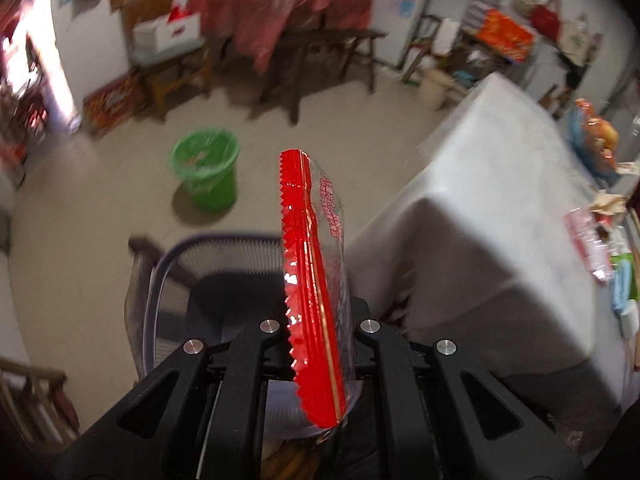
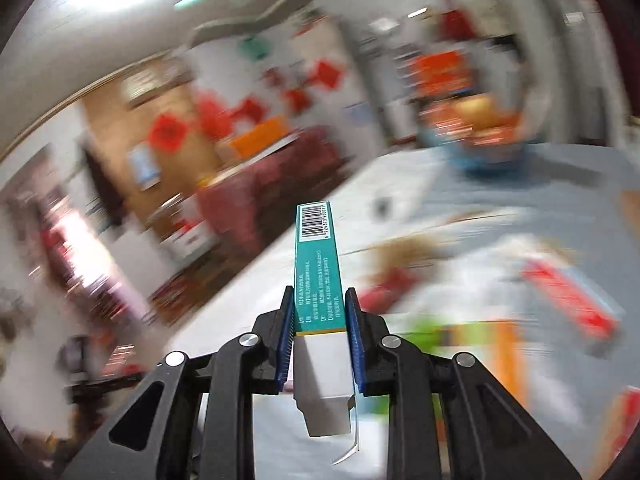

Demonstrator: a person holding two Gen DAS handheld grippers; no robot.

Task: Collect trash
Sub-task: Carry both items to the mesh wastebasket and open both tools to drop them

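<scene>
In the left wrist view a snack wrapper (image 1: 316,280) stands on edge between the left gripper (image 1: 320,344) fingers. Beneath it is a mesh chair (image 1: 224,264); farther left on the floor stands a lined trash bin (image 1: 206,170). The cloth-covered table (image 1: 492,200) lies right. In the right wrist view a carton (image 2: 318,268) sits between the right gripper (image 2: 319,320) pads, above that table's near edge.
</scene>
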